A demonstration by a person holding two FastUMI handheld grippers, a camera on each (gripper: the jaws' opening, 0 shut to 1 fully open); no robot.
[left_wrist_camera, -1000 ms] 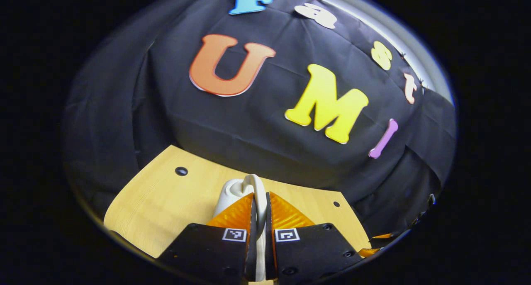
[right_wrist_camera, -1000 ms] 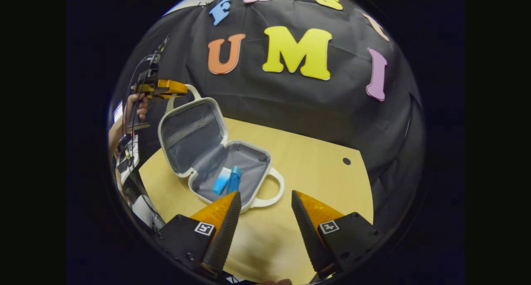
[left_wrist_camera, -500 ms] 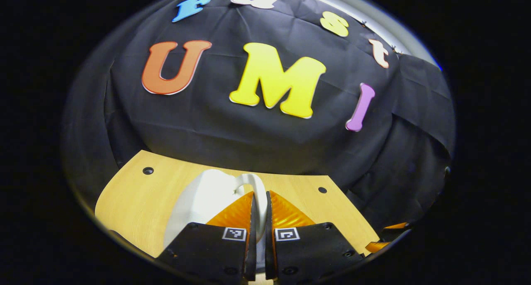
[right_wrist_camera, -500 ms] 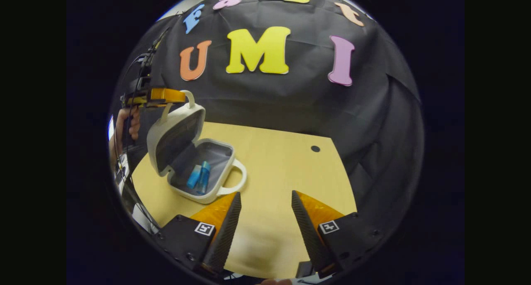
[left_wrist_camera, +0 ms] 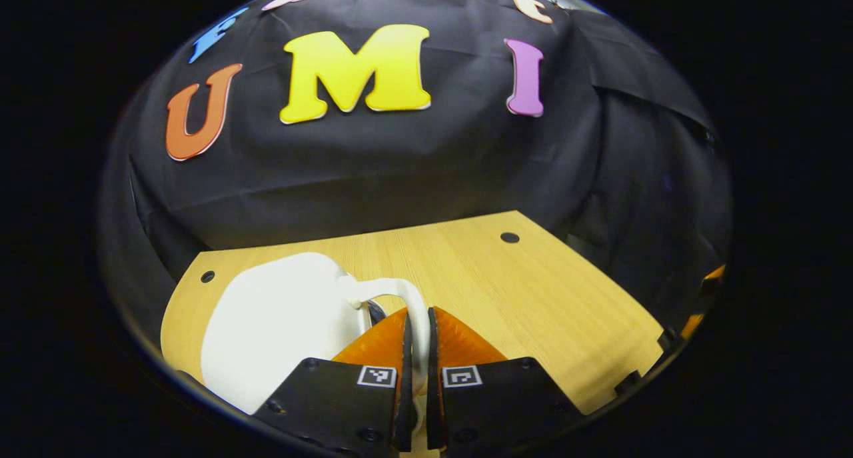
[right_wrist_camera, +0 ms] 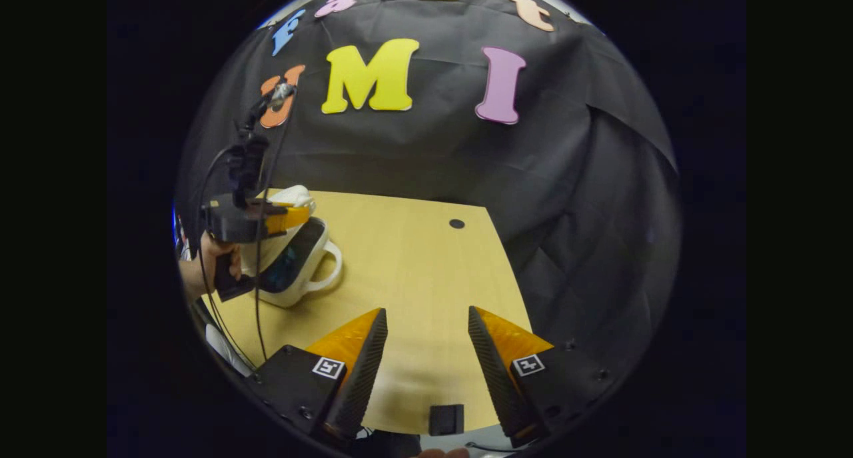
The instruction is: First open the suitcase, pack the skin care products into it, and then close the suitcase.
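Lid (left_wrist_camera: 280, 321) of the white suitcase (right_wrist_camera: 293, 261) has dropped a lot vs 0.5 s ago: nearly shut now, w/ just a narrow gap where a bit of blue skin care product (right_wrist_camera: 283, 271) shows. Left gripper (left_wrist_camera: 418, 325) stays clenched on the lid's handle (left_wrist_camera: 406, 305), held straight ahead btwn both fingers; a hand (right_wrist_camera: 213, 258) holds that tool. Right gripper (right_wrist_camera: 426, 325) hangs spread, nothing in it, suitcase off to its left and well apart. Surface is a light wood table (right_wrist_camera: 406, 258) w/ small round holes; black cloth wall behind.
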